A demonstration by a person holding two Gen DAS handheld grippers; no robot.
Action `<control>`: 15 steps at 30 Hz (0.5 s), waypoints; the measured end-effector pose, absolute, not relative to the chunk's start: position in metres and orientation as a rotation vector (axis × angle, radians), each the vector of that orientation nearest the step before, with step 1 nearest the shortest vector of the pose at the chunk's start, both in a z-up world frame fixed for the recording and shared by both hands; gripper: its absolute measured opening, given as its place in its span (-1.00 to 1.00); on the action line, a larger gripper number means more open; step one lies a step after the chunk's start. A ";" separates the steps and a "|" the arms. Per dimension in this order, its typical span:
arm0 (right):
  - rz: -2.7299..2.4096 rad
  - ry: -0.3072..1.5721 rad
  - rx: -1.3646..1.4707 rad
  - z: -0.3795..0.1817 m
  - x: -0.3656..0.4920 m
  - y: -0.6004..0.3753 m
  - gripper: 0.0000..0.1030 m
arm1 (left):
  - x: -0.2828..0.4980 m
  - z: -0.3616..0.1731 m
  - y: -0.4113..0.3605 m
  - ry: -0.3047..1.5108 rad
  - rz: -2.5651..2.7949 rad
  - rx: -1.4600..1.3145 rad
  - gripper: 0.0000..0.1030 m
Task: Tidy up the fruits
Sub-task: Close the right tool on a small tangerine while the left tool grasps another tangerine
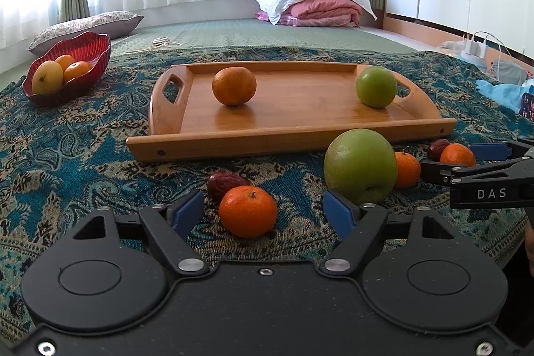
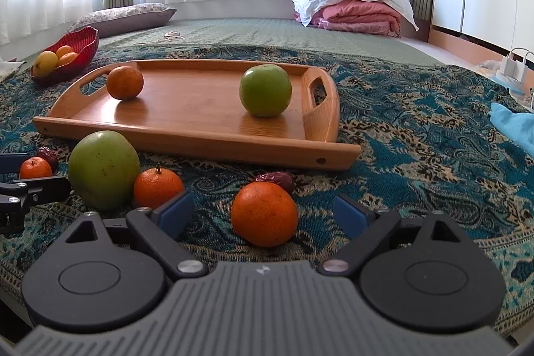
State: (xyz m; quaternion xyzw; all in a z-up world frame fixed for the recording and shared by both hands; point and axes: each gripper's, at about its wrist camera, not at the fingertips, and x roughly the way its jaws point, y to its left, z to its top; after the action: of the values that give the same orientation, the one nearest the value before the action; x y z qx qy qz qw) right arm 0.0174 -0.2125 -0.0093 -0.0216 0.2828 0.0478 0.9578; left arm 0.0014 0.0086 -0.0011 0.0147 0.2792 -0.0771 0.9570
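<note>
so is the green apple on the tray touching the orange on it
No, the green apple sits near the right handle of the tray, while the orange sits well apart near the left.

Glossy wooden tray [image 1: 187, 95], woven patterned cloth [image 1: 83, 155], shiny ribbed red bowl [image 1: 96, 45]

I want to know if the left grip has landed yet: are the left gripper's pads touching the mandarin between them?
Apart. The left wrist view shows patterned cloth between each blue pad and the mandarin, so the left gripper only brackets it.
</note>
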 end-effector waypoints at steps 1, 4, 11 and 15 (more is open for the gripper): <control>0.097 0.575 -0.044 -0.010 0.017 -0.212 0.85 | 0.001 -0.001 0.009 0.569 -0.158 0.027 0.39; 0.100 0.580 -0.047 -0.012 0.016 -0.212 0.84 | 0.001 -0.003 0.011 0.574 -0.162 0.018 0.25; 0.115 0.575 -0.056 -0.012 0.013 -0.209 0.65 | -0.006 -0.004 0.008 0.567 -0.178 0.052 -0.01; 0.119 0.570 -0.055 -0.012 0.012 -0.207 0.57 | -0.008 -0.003 0.008 0.559 -0.161 0.056 -0.19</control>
State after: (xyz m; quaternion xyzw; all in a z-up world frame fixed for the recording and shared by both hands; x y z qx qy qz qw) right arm 0.0118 -0.2065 -0.0118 -0.0271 0.2807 0.0588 0.9576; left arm -0.0076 0.0083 -0.0029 0.0275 0.2757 -0.0796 0.9576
